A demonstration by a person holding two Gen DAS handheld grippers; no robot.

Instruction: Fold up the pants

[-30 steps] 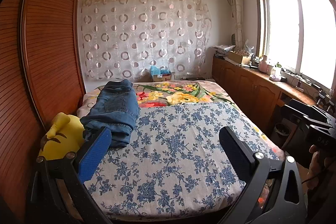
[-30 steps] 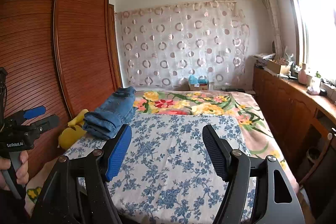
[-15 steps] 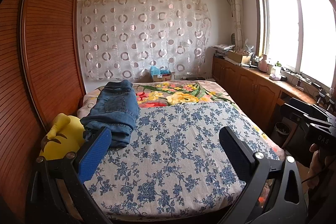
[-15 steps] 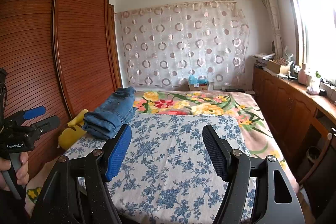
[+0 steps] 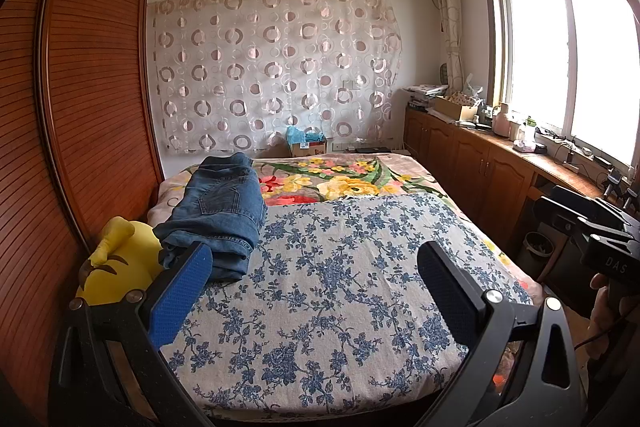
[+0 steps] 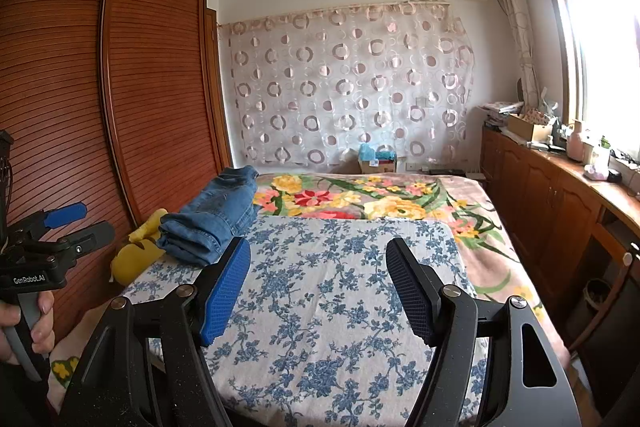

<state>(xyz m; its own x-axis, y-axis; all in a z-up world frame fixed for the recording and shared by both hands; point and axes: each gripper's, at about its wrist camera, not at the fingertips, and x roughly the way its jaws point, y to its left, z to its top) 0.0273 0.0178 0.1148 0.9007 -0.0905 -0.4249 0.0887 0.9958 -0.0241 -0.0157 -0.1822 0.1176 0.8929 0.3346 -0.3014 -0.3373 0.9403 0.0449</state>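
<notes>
Blue jeans (image 5: 220, 211) lie folded in a long stack on the left side of the bed, partly on the blue-flowered sheet (image 5: 328, 287); they also show in the right wrist view (image 6: 216, 215). My left gripper (image 5: 310, 291) is open and empty, held above the near end of the bed, apart from the jeans. My right gripper (image 6: 318, 291) is open and empty, also above the near end of the bed. The left gripper also shows at the left edge of the right wrist view (image 6: 76, 223).
A yellow plush toy (image 5: 120, 267) lies against the jeans at the bed's left edge. A wooden wardrobe (image 5: 72, 115) stands along the left. Wooden cabinets (image 5: 480, 171) with clutter run under the window on the right. A floral blanket (image 5: 352, 179) covers the far bed.
</notes>
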